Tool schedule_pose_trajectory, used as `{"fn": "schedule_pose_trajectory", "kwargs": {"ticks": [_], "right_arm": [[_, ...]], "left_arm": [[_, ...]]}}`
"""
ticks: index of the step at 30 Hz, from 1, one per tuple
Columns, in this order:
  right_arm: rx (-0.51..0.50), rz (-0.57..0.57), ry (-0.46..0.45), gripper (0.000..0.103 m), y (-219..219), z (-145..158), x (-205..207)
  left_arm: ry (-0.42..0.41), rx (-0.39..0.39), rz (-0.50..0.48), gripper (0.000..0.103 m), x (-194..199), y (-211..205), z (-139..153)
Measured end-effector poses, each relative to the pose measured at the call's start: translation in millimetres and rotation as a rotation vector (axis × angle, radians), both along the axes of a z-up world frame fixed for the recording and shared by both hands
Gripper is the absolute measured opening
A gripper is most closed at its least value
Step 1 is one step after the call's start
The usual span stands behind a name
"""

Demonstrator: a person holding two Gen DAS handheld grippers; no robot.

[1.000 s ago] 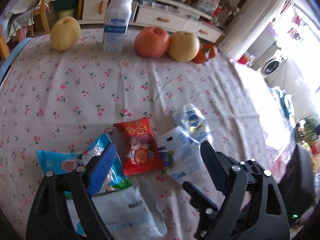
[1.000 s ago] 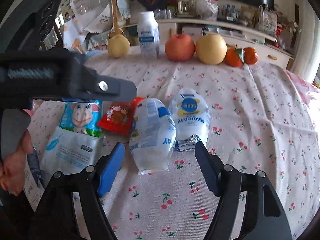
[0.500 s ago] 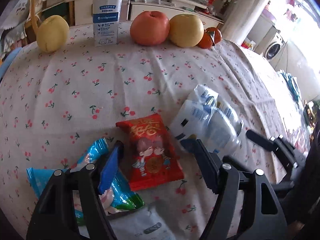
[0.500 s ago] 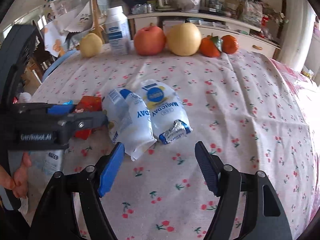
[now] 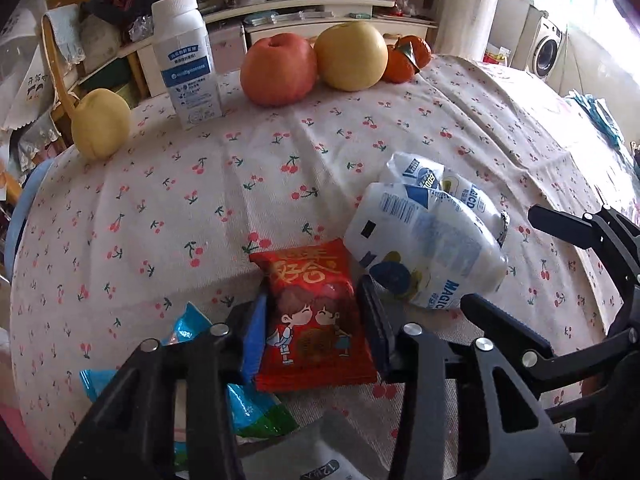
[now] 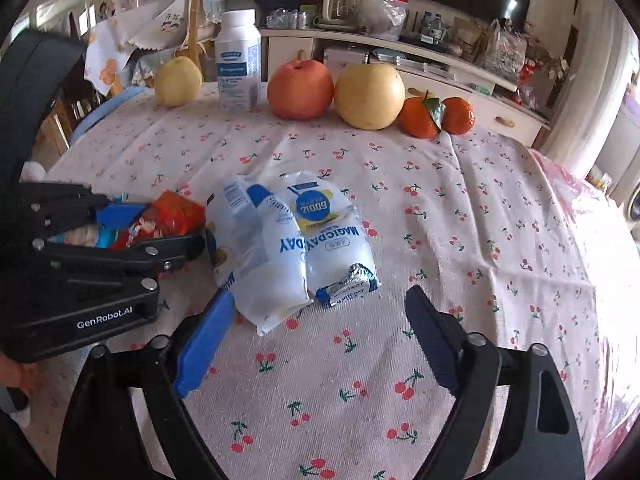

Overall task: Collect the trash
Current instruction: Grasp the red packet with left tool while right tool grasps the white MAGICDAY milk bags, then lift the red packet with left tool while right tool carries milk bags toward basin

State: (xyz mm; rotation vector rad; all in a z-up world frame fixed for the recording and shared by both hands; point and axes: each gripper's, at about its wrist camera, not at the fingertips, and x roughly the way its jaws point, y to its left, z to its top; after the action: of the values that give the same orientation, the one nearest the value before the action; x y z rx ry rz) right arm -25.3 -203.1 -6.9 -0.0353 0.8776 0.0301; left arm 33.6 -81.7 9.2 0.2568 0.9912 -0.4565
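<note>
The red snack packet (image 5: 316, 320) lies on the table (image 5: 180, 200), my left tool (image 5: 314, 332) just closing onto its edges; my right tool (image 6: 316, 336) has just been opening, empty, before the white wrappers (image 6: 288, 240). The slick foil could buckle and slip free.

— What's different with the left gripper (image 5: 316, 328)?
— A second ago its jaws stood wide over the blue-and-white crinkled snack wrapper (image 5: 240, 396); they have just been closing, and now sit against both sides of the red foil snack packet with two cartoon children (image 5: 314, 320).

— And the right gripper (image 6: 316, 344)?
— Its jaws have just been opening and now stand wider, with nothing between them. A second ago they straddled the near end of the two white plastic milk pouches with blue print (image 6: 296, 240); now the pouches lie beyond the fingertips, and more bare cherry-print tablecloth (image 6: 480, 216) shows in front.
</note>
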Motion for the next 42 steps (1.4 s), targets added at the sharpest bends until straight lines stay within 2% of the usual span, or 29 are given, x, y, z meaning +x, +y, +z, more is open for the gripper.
{"fn": "schedule_pose_trajectory", "kwargs": {"ticks": [6, 16, 27, 29, 32, 38, 42], "right_arm": [[0.026, 0.019, -0.005, 0.088, 3, 1, 6], [0.033, 0.083, -0.020, 0.089, 25, 2, 19], [-0.066, 0.146, -0.029, 0.090, 54, -6, 31], [-0.103, 0.155, -0.029, 0.087, 61, -8, 31], [-0.172, 0.158, -0.041, 0.069, 67, -10, 27], [-0.180, 0.148, -0.049, 0.067, 65, -11, 27], [-0.114, 0.138, -0.044, 0.067, 59, -6, 23]], "left_arm": [[0.010, -0.072, 0.028, 0.040, -1, 12, 2], [-0.074, -0.179, 0.062, 0.040, -26, 48, 42], [-0.152, -0.249, 0.175, 0.040, -66, 115, 75], [-0.160, -0.255, 0.195, 0.040, -72, 127, 76], [-0.174, -0.263, 0.227, 0.040, -80, 150, 78], [-0.184, -0.332, 0.275, 0.041, -86, 189, 77], [-0.179, -0.350, 0.294, 0.041, -82, 206, 72]]}}
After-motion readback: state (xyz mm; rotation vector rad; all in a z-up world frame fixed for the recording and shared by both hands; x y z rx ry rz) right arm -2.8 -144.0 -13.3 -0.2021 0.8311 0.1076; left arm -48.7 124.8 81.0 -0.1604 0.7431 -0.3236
